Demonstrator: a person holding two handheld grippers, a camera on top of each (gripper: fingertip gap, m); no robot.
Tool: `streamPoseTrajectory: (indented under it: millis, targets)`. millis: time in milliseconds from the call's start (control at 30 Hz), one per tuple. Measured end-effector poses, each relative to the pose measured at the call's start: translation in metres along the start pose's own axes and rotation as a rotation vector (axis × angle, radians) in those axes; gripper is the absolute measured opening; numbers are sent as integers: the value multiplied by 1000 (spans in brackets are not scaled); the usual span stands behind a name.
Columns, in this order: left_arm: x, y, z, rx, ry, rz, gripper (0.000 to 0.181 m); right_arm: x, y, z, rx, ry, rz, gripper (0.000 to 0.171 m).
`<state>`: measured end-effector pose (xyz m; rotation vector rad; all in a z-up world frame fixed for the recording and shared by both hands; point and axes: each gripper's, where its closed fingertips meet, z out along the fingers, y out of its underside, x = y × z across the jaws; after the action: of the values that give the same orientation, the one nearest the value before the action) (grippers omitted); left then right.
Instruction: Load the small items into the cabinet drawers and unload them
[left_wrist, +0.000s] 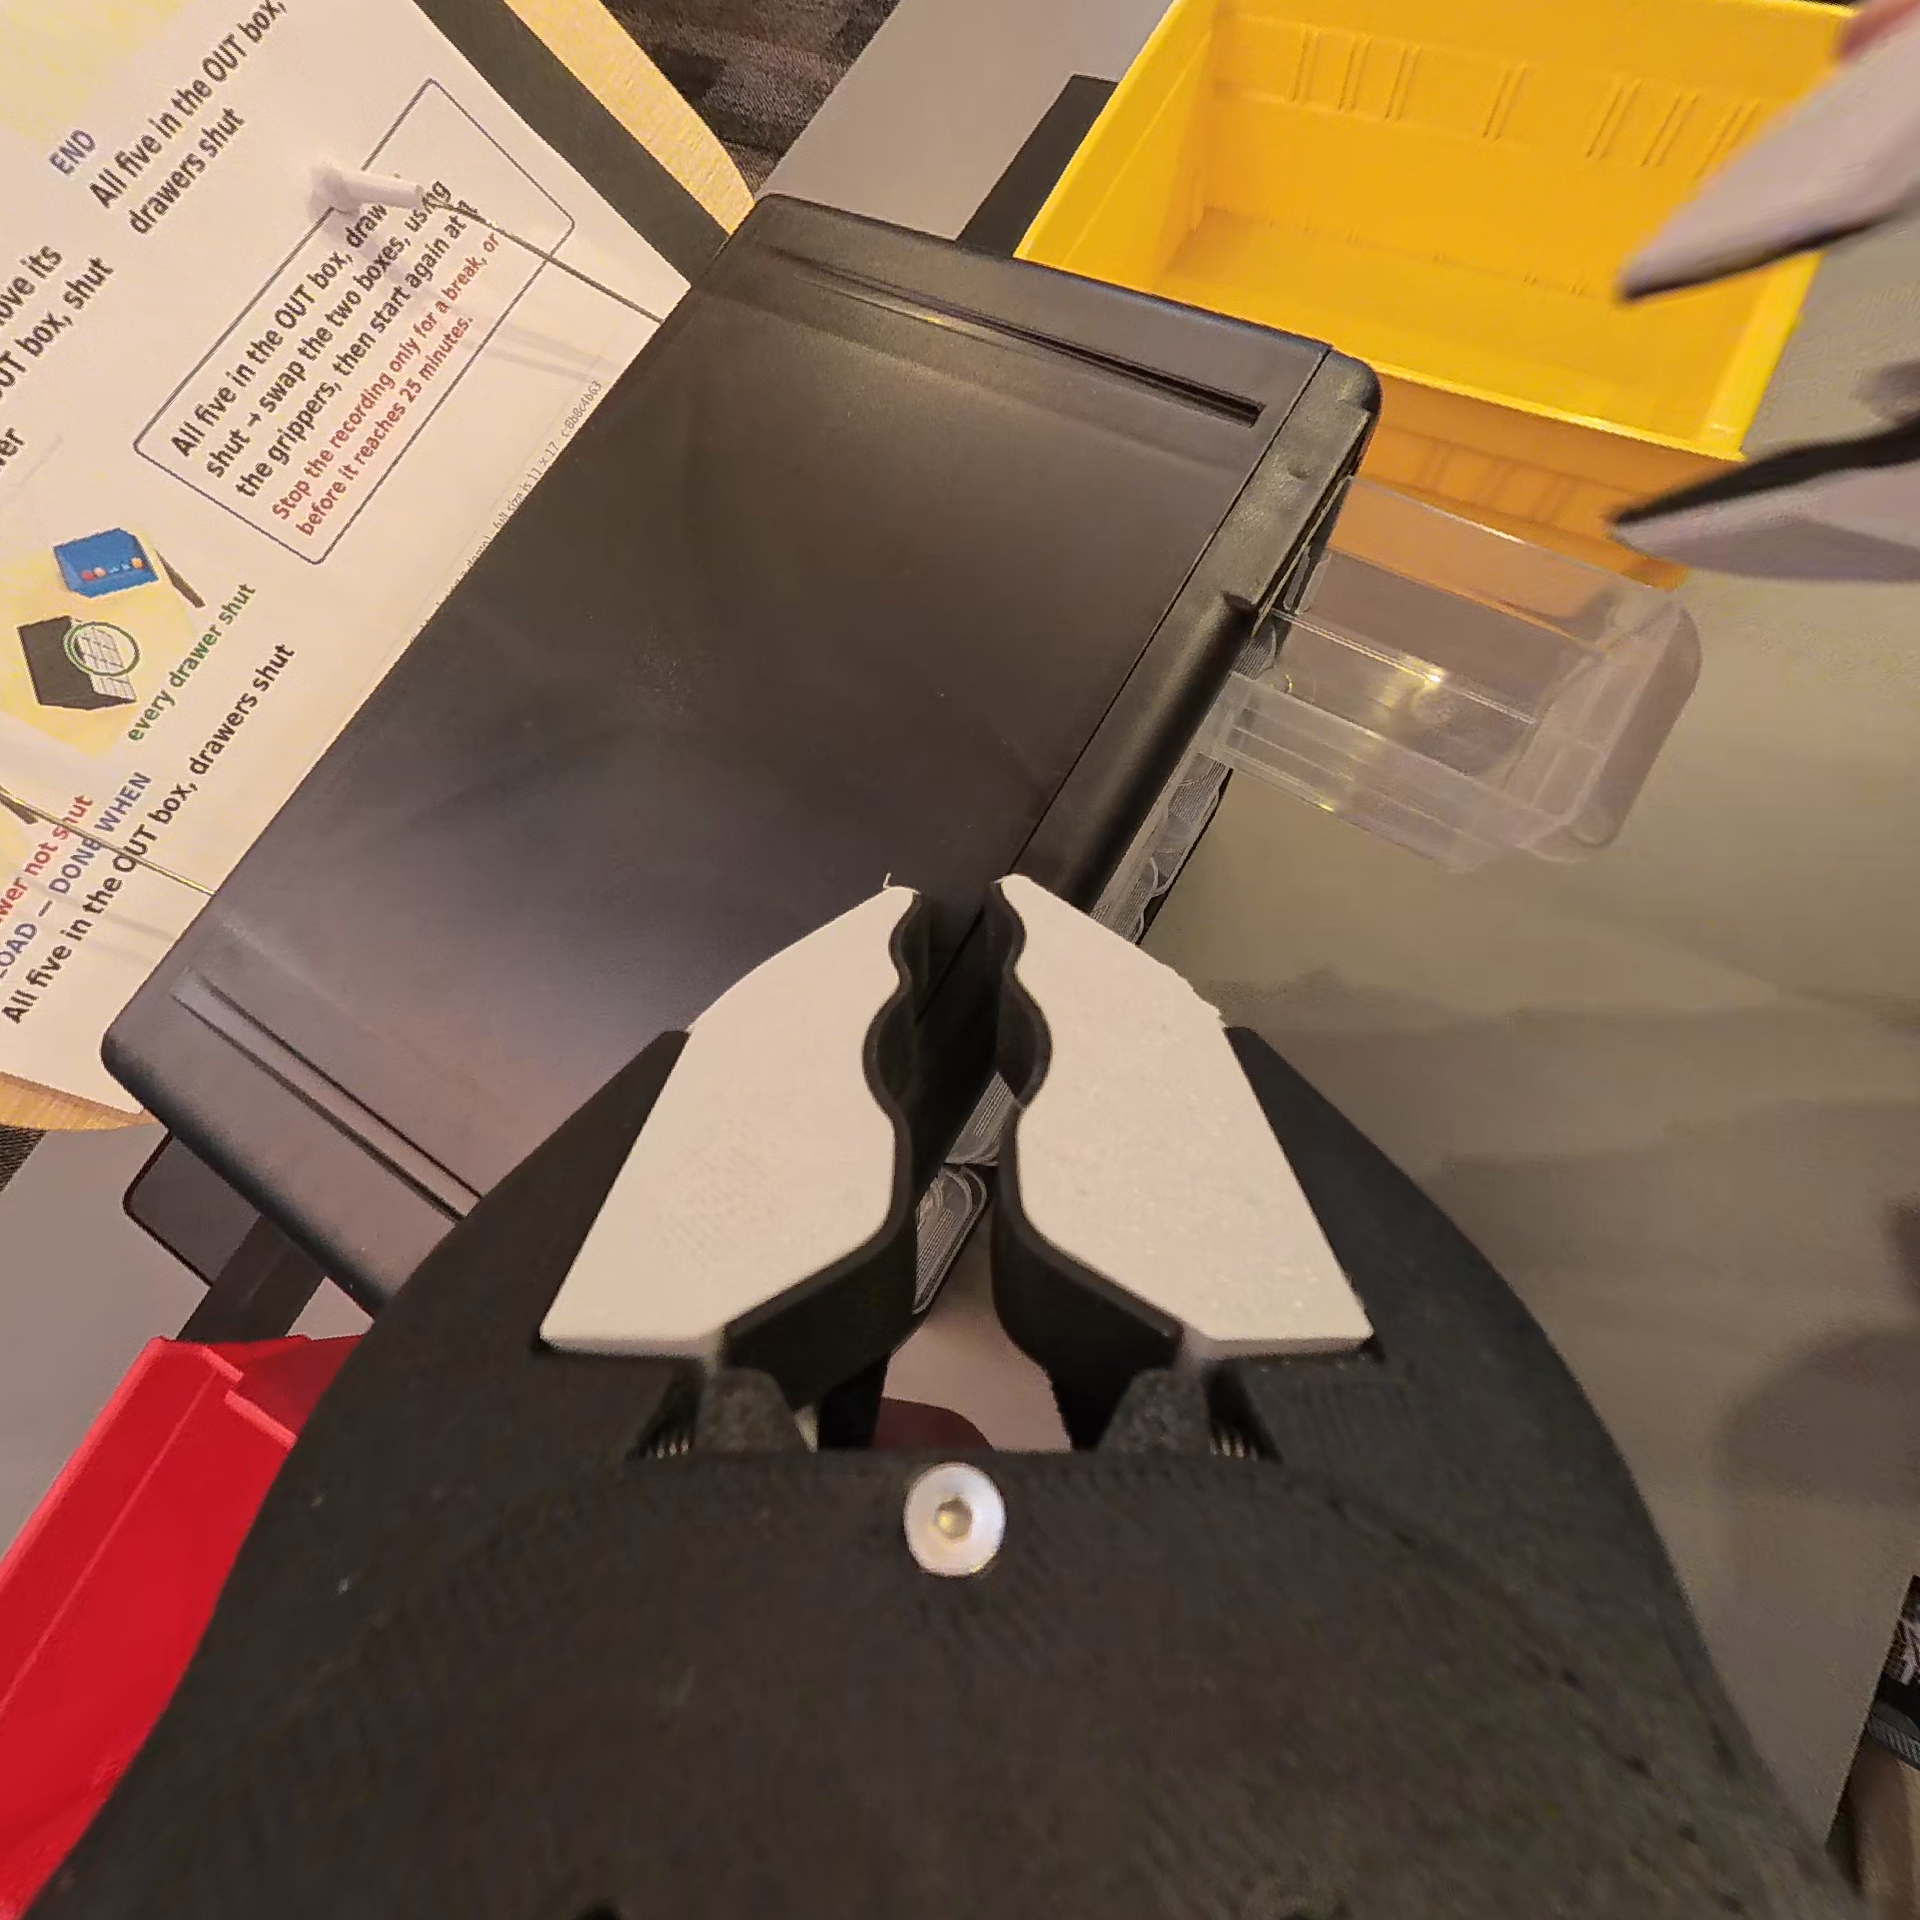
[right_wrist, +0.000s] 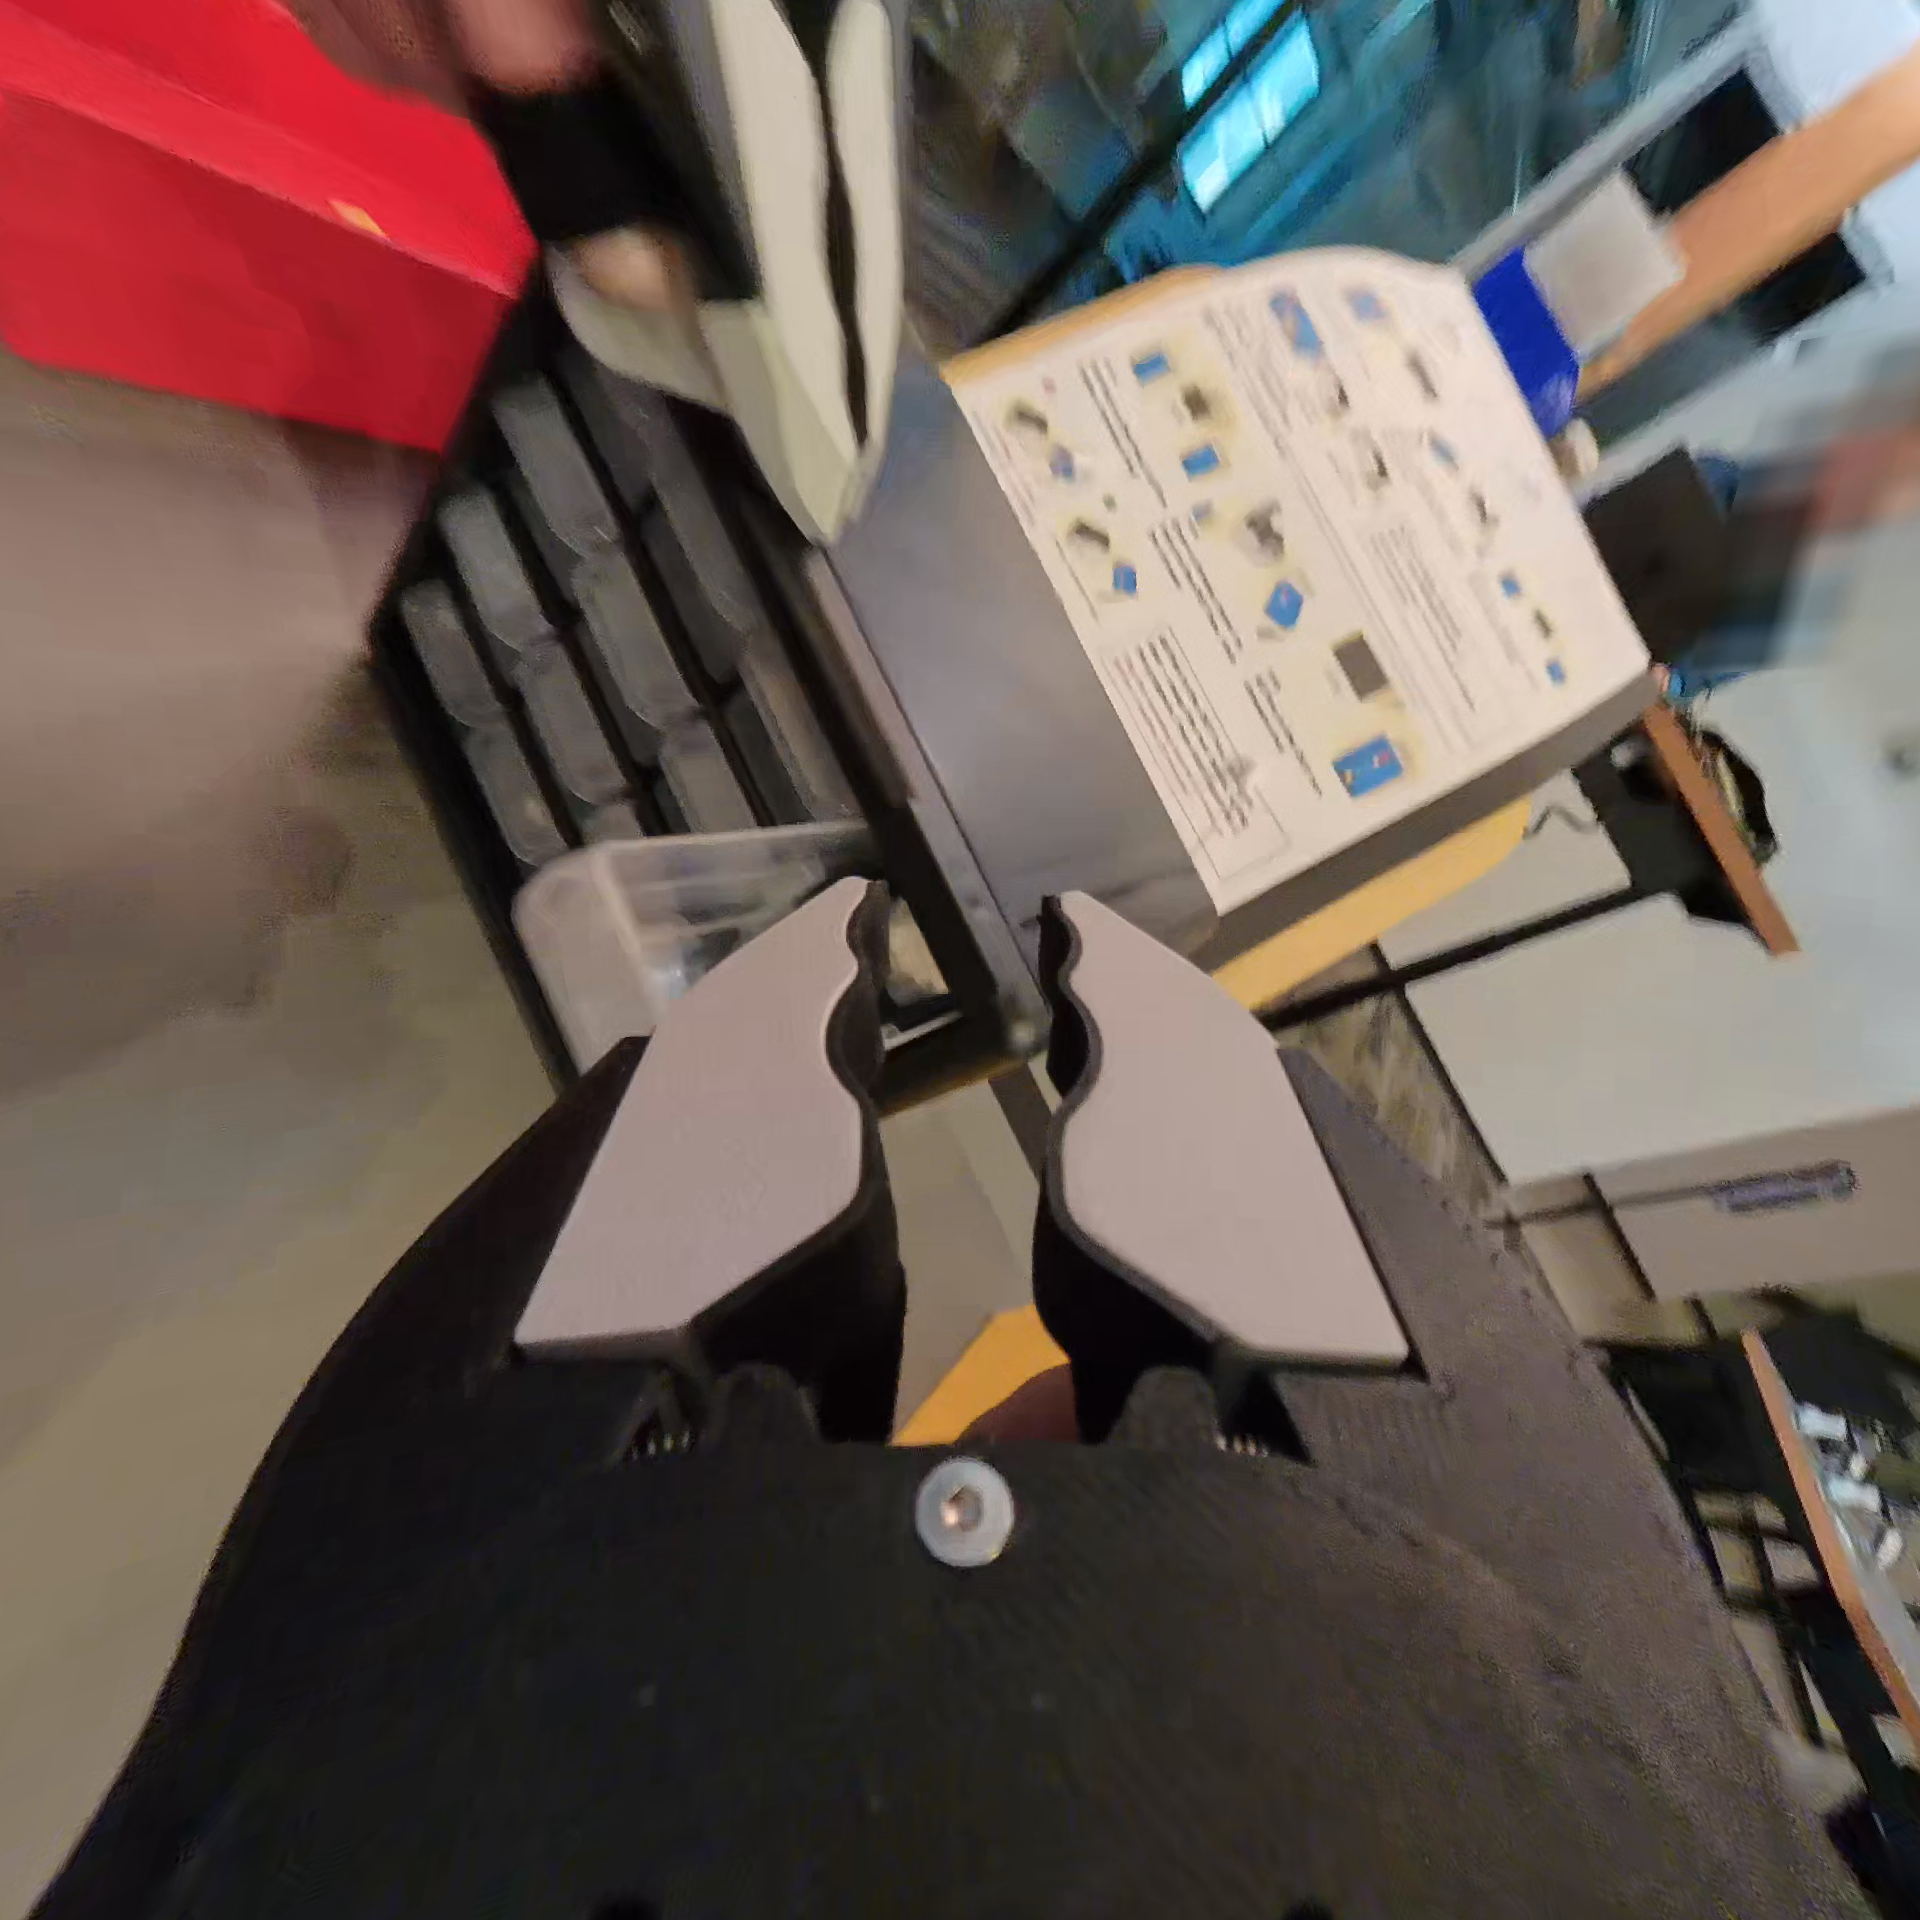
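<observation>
Left hand-held gripper (left_wrist: 951, 899), fingers slightly apart and empty, hovers over the black plastic drawer cabinet (left_wrist: 727, 644); right hand-held gripper (right_wrist: 961, 914) is open beside its pulled-out clear plastic drawer (left_wrist: 1455, 717), probably empty, light, slippery, best gripped by its front lip

Even indoor light, right view motion-blurred, wide-angle distortion

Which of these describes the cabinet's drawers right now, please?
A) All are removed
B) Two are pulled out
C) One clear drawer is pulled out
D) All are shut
C: one clear drawer juts out from the front of the black cabinet, while the others sit flush.
</observation>
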<state>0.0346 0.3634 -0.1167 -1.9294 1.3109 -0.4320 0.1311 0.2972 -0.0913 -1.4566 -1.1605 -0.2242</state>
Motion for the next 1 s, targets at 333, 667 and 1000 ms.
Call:
streamPoseTrajectory:
  millis: [333, 667, 1000]
  targets:
    - [0, 0, 0, 4, -13, 5, 10, 8, 43, 45, -204, -16, -20, 26]
    - [-21, 18, -38, 10, -70, -12, 43, 9, 42, 44, -214, -36, -33, 25]
    - [-131, 205, -101, -311, -333, -315, 40, 9, 42, 44, -207, -31, -21, 25]
